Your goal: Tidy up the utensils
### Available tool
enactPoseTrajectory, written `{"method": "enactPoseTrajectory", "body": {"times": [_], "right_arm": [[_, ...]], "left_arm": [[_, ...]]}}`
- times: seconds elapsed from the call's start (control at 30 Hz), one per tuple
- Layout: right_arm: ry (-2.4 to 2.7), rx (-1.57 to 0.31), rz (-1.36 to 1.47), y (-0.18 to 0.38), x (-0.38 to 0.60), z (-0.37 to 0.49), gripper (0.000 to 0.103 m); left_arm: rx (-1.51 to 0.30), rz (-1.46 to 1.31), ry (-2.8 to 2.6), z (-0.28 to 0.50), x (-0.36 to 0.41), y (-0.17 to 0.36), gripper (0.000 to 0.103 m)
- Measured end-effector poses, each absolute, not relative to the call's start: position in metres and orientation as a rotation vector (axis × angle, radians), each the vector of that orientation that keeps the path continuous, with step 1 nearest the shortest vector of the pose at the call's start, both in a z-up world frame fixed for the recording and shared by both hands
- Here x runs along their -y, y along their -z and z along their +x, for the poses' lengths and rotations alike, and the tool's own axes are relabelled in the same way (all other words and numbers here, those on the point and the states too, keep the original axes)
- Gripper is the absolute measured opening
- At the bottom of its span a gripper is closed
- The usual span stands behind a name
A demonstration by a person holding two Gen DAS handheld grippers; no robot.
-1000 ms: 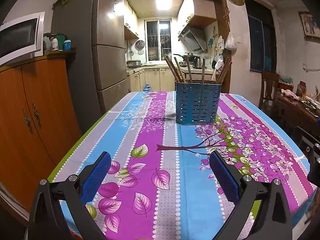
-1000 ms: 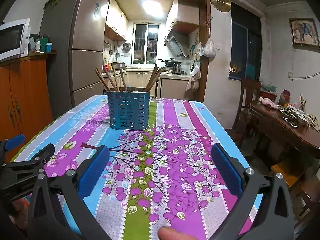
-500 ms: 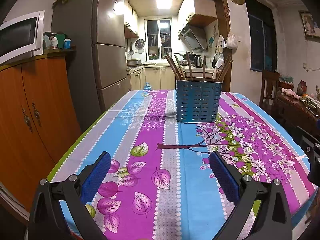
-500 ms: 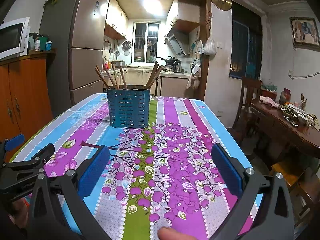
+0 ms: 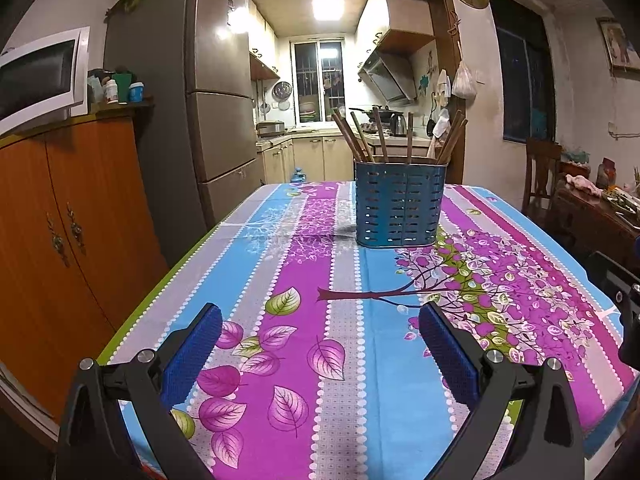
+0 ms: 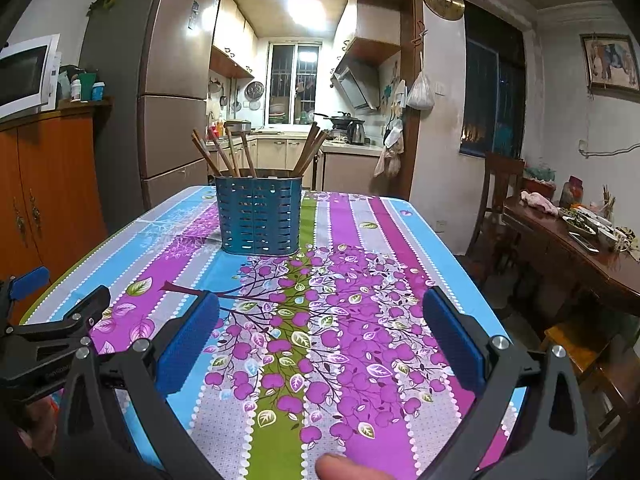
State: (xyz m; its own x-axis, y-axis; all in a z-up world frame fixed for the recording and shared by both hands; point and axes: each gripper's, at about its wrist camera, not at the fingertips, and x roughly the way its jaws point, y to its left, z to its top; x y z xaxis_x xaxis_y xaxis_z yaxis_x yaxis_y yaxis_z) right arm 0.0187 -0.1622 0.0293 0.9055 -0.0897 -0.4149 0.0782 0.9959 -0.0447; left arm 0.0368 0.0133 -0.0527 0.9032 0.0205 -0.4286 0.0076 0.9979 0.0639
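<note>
Both grippers idle, jaws wide apart and empty, above the near end of the bench (image 5: pixel 280 280).
Little has changed over the last second: I see the chopsticks (image 5: pixel 380 136) standing in the blue holder (image 5: pixel 400 212) mid-bench, so I judge sorting finished.

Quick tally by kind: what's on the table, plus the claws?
Blue utensil holder: 1
Wooden chopsticks standing in it: 7 that I can tell apart (they overlap, so there may be more)
Claws: 2, left claw and right claw, both open and empty
Total: 10
</note>
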Motion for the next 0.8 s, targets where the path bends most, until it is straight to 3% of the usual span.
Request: {"method": "enactPoseTrajectory", "body": {"times": [0.8], "right_arm": [[0.085,-0.430,-0.026,-0.029,0.161,0.019,0.098]], "left_arm": [[-0.354,0.142,-0.033,0.026,0.000,0.050,0.097]]}}
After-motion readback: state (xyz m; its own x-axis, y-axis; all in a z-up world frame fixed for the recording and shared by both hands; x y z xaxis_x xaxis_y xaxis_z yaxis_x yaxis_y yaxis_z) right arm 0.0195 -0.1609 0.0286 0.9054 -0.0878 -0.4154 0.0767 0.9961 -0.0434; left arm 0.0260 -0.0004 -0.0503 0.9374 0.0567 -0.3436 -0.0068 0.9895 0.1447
